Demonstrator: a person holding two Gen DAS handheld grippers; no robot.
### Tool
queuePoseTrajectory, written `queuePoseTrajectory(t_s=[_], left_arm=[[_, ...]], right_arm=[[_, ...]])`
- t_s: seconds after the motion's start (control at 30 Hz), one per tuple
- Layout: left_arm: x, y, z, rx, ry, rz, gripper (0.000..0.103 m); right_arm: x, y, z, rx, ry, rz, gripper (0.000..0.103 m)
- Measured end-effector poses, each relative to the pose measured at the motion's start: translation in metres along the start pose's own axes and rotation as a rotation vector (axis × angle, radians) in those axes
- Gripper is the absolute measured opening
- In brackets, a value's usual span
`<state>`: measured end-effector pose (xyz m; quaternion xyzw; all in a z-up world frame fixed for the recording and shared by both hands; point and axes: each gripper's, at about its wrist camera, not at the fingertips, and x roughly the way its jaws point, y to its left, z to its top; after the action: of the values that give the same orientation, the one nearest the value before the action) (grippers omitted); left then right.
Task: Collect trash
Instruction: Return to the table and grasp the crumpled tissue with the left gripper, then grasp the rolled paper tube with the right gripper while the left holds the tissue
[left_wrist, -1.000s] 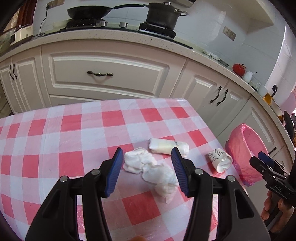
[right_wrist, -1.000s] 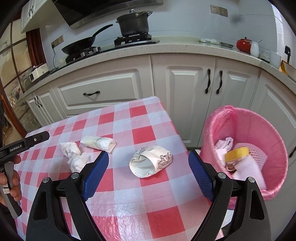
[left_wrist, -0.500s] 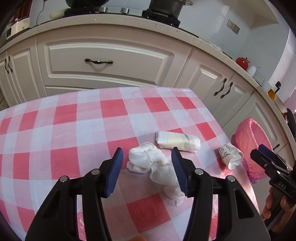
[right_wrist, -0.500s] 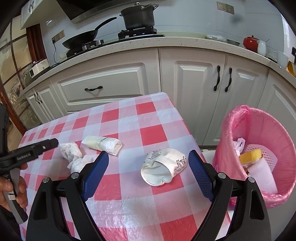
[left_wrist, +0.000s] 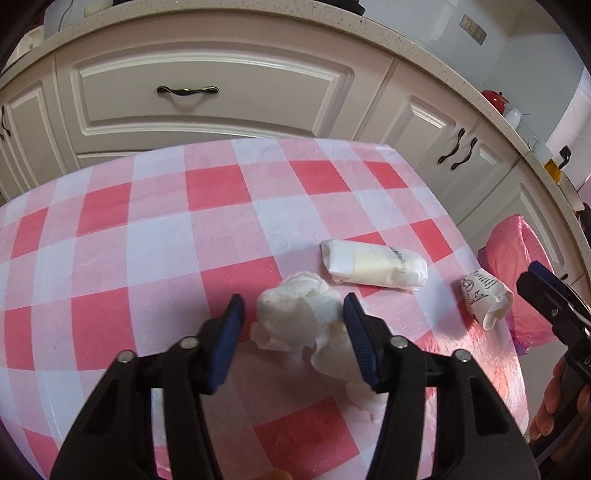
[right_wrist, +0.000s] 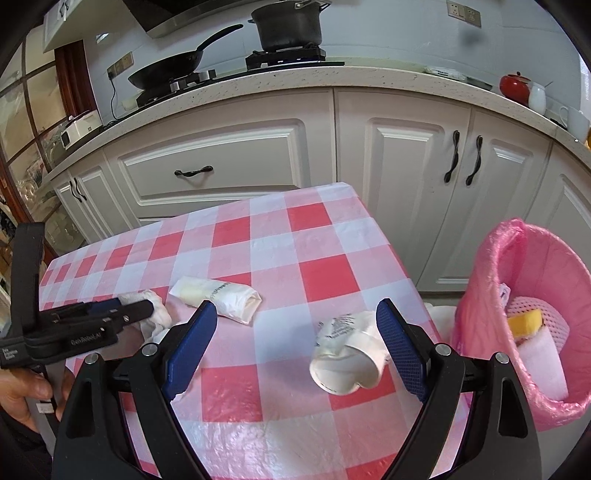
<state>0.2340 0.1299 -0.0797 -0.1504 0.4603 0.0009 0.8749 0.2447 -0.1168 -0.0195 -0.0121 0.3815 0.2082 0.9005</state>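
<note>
Holding yellow sponge (right_wrist: 524, 320), white scraps: pink bin (right_wrist: 480, 280). Left tongs (left_wrist: 293, 314), right tongs (right_wrist: 295, 325) both spread.

The right finger of the left gripper (left_wrist: 293, 321) covers part of the crumpled tissue (left_wrist: 295, 319). In the right wrist view that gripper hides most of the tissue. The pink bin (left_wrist: 517, 258) is largely hidden behind the table edge (left_wrist: 476, 254); the bin's far contents are blurred, perhaps paper. The frame's top edge cuts off the pot (right_wrist: 288, 26).
</note>
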Motion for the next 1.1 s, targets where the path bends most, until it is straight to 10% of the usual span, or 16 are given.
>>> queuePoseTrajectory(t_s=[0.27,1.1], left_arm=[[0.002,0.002,0.002,0.009,-0.003,-0.031,0.023],[-0.036,0.059,0.021,-0.002,-0.131,0.002,0.023]], right_arm=[[0.019,0.022,0.004,0.010,0.028,0.002,0.084],[0.103,0.093,0.015,0.100,0.180,-0.095,0.084]])
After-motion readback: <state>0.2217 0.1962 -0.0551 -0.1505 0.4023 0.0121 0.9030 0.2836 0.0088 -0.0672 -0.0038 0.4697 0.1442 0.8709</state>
